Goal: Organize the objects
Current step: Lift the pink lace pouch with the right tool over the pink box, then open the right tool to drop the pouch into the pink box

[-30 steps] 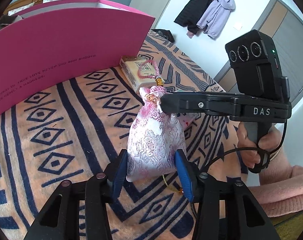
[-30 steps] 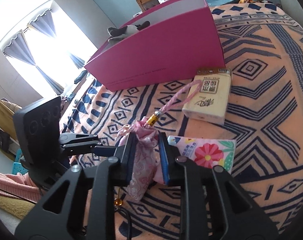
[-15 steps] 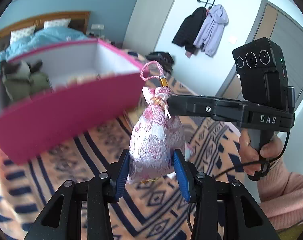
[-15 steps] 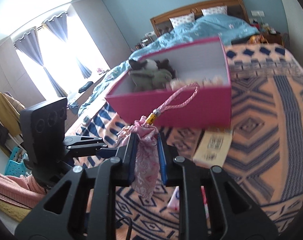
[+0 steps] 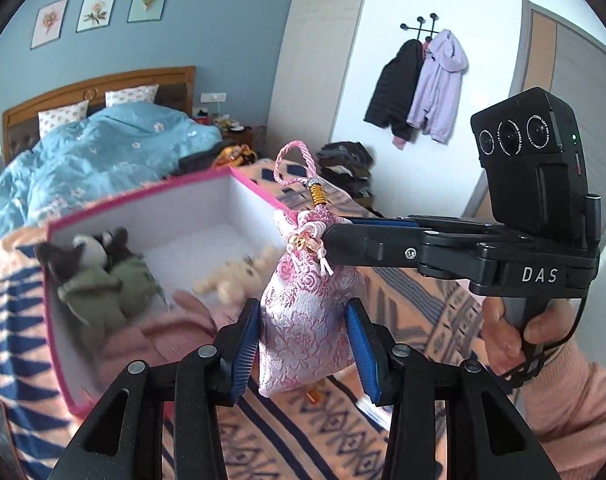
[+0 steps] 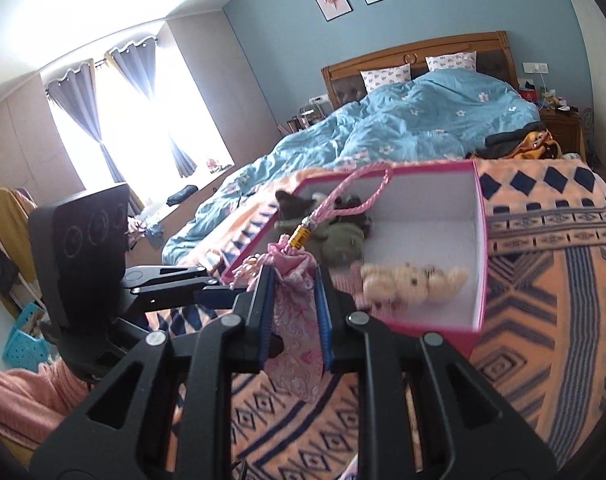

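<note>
Now, from the left: the pink box [image 5: 59, 320] sits open on the patterned blanket [image 5: 423, 312], with 2 plush toys inside, a green-dressed one [image 5: 103, 288] and a cream one [image 5: 231, 276]. The brocade pouch [image 5: 307, 320] hangs in the air beside the box's near wall, not over its opening. It could snag that wall, or slip, since the right claw [image 6: 295, 312] pinches only its neck. The left claw [image 5: 303, 348] brackets the pouch's belly (its pads seem to touch, though I cannot tell if it is really gripping). The pouch's cord loop [image 6: 359, 192] sticks up freely.
</note>
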Demonstrator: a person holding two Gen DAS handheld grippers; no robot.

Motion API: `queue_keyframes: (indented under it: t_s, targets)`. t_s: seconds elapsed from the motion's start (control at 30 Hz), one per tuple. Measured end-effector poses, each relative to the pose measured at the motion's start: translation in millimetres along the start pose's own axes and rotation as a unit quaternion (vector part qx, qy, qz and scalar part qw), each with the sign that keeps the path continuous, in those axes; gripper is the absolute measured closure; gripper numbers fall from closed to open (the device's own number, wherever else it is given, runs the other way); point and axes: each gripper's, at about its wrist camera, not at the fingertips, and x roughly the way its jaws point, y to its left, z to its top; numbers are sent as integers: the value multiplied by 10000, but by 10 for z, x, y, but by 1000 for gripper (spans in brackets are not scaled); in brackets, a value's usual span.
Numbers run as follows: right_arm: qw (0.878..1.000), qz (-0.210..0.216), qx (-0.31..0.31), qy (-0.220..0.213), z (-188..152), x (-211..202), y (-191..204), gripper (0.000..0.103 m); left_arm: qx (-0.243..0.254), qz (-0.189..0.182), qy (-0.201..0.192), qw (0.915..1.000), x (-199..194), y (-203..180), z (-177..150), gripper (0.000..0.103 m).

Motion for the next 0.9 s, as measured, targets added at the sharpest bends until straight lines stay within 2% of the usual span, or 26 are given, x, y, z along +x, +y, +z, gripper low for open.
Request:
queue_keyframes:
  t_s: [0.2, 0.4, 0.67, 0.9]
  targets:
    - [9998, 42, 156, -83, 311, 181, -158, 81, 30, 355, -70, 9993, 61, 167, 272, 59]
    - [9997, -78, 219, -112, 535, 341, -283, 82, -119, 488, -70, 9987, 149, 367, 449, 59]
    - [9992, -163, 350, -60, 663, 514, -454, 82, -202, 645, -29, 9977, 285, 504, 540, 59]
    - [9980, -273, 558, 111, 660, 716, -615, 82, -378, 750, 158, 9963, 518, 605, 558, 59]
